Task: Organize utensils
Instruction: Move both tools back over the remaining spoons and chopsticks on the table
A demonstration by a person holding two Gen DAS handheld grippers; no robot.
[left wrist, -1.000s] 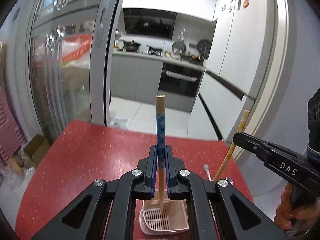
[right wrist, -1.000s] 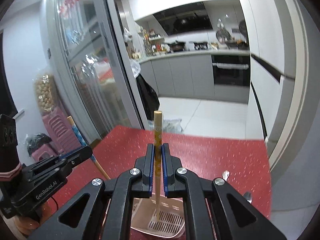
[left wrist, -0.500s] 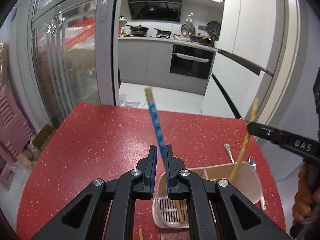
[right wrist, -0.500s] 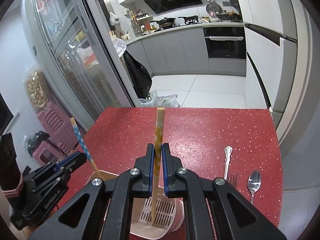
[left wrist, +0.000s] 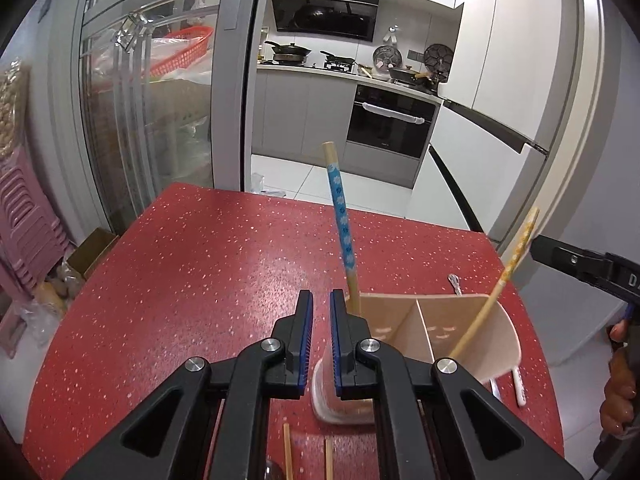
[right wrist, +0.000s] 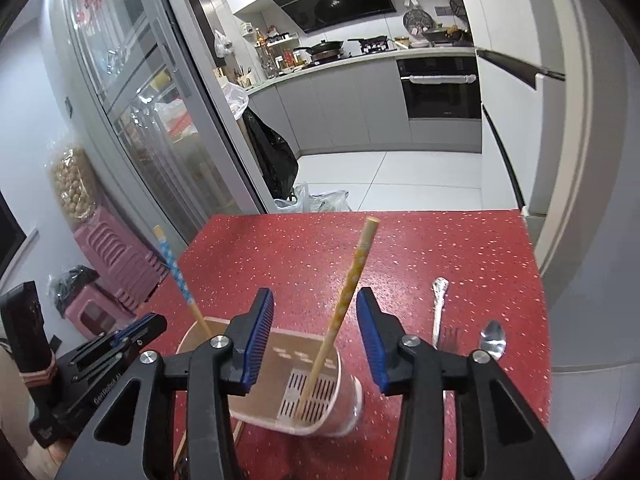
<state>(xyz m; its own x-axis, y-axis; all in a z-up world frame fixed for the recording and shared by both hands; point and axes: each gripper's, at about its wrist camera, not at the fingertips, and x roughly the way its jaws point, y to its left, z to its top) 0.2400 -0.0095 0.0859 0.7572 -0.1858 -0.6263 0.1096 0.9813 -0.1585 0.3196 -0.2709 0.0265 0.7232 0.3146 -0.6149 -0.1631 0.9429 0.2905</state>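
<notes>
Kitchen backdrop, red speckled table (right wrist: 400, 248) up front. The pink divided holder (right wrist: 344, 364) sat right under both sets of jaws. Right gripper (right wrist: 316, 340) had just been opening, jaws apart, so the yellow chopstick (right wrist: 352, 280) between them leaned loose in its slot. Left gripper (left wrist: 320, 340) looked nearly together on nothing, with the blue chopstick (left wrist: 340, 216) just right of it, already dropped in. Fork (right wrist: 440, 312) and spoon (right wrist: 493, 338) were waiting off to the right.

"GenRobot.AI" on left gripper (right wrist: 142, 330)

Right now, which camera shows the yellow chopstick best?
The right wrist view: the yellow chopstick stands full-length in the holder, centred. The left wrist view shows it at the right edge, base hidden.
</notes>
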